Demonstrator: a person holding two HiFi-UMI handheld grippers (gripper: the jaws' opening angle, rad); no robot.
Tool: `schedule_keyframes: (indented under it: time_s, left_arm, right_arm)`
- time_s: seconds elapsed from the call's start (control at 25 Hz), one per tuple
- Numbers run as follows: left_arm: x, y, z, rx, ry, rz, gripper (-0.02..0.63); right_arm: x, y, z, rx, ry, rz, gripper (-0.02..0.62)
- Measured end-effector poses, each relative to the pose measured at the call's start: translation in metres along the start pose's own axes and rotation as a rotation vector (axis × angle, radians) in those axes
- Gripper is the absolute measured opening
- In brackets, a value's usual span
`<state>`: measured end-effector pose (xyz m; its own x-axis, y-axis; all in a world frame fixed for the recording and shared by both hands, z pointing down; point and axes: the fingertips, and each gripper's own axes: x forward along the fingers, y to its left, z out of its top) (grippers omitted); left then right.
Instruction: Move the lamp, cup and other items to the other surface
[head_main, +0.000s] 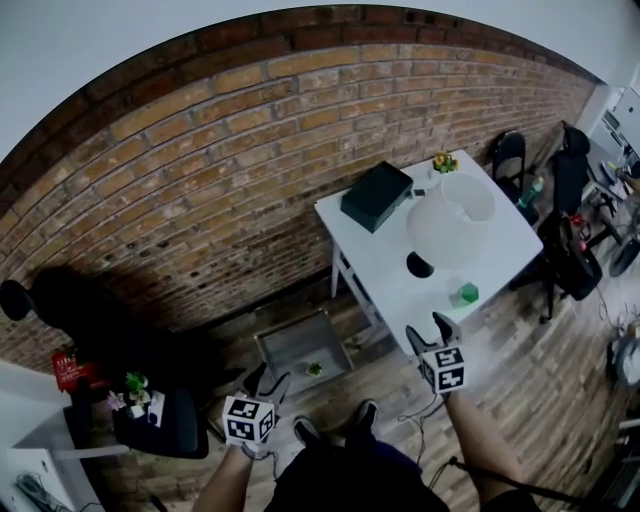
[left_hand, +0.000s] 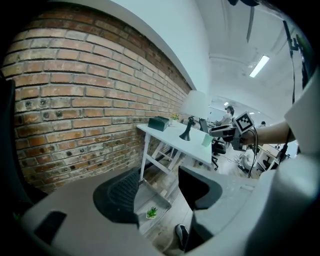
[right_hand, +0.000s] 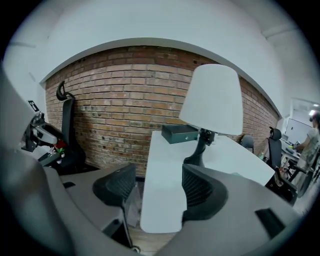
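A white table (head_main: 500, 245) stands by the brick wall. On it are a lamp (head_main: 447, 218) with a white shade, a small green cup (head_main: 465, 293), a dark green box (head_main: 377, 195) and a tiny potted plant (head_main: 444, 161). My right gripper (head_main: 430, 332) is open and empty just off the table's near corner. In the right gripper view, this gripper (right_hand: 159, 187) points along the tabletop at the lamp (right_hand: 212, 100) and box (right_hand: 180, 133). My left gripper (head_main: 268, 380) hangs open and empty above the floor. In the left gripper view, its jaws (left_hand: 157, 187) frame a low grey tray (left_hand: 161, 204).
The low grey tray (head_main: 285, 345) on the floor beside the table holds a small green plant (head_main: 314, 369). A black office chair (head_main: 60, 300) and a dark low stand (head_main: 160, 425) with small items are at the left. Black chairs (head_main: 510, 155) stand beyond the table.
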<state>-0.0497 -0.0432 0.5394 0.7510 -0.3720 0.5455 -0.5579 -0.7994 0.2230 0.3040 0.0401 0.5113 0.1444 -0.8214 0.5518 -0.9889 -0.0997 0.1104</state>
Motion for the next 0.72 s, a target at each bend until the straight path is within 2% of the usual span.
schedule_keyframes:
  time_s: [0.32,0.72]
  left_arm:
    - [-0.032,0.051,-0.019,-0.01,-0.007,0.012,0.245]
    - [-0.047,0.09,-0.069,-0.04,0.023,0.05,0.245]
  right_arm:
    - [0.029,0.113,0.007,-0.074,0.015,0.108,0.291]
    - [0.078,0.236,-0.062,-0.17,0.144,0.29,0.287]
